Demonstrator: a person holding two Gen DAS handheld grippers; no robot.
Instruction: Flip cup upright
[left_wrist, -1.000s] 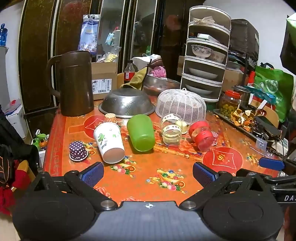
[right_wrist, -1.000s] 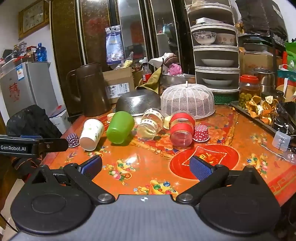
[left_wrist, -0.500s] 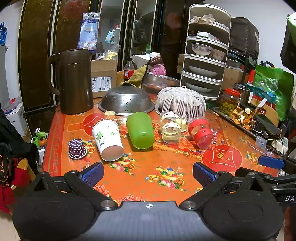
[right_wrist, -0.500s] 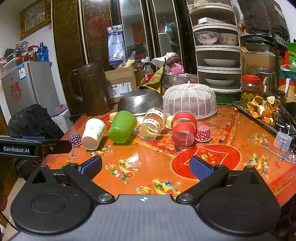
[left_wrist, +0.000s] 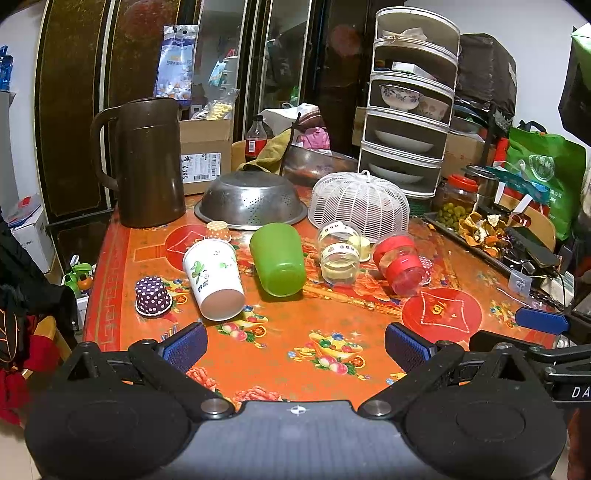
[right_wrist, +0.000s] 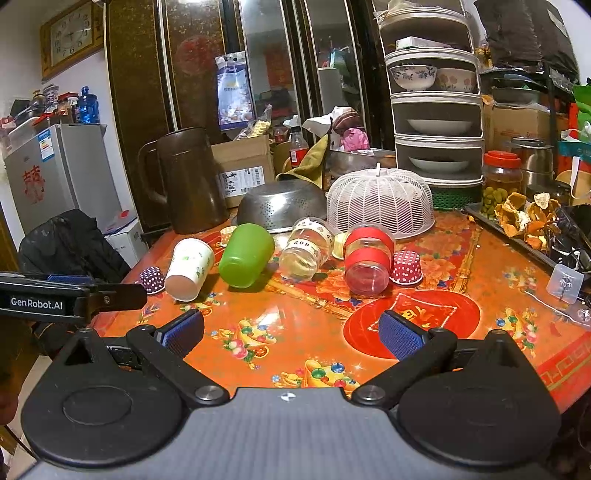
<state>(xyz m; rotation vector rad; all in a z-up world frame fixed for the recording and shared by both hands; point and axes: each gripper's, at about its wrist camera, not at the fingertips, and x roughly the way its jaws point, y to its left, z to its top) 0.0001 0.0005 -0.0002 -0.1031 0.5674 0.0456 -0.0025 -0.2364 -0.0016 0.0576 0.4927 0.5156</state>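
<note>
Several cups lie on their sides in a row on the orange patterned table (left_wrist: 295, 343): a white paper cup (left_wrist: 214, 277) (right_wrist: 189, 268), a green plastic cup (left_wrist: 277, 264) (right_wrist: 246, 255), a clear glass cup (left_wrist: 339, 254) (right_wrist: 306, 253) and a red-banded glass cup (left_wrist: 399, 265) (right_wrist: 368, 264). My left gripper (left_wrist: 295, 345) is open and empty, over the near table edge, well short of the cups. My right gripper (right_wrist: 291, 334) is open and empty, also short of the cups.
Small dotted paper cups (left_wrist: 152, 296) (right_wrist: 405, 266) stand upside down among the cups. Behind are a brown jug (left_wrist: 147, 162), an overturned steel colander (left_wrist: 251, 201), a white mesh food cover (left_wrist: 360, 205) and a tiered dish rack (left_wrist: 410, 110). A tray of peels (left_wrist: 487, 232) lies right.
Both grippers have drawn back and risen slightly, so the cups look a little farther off. Both stay open. No object has moved.
</note>
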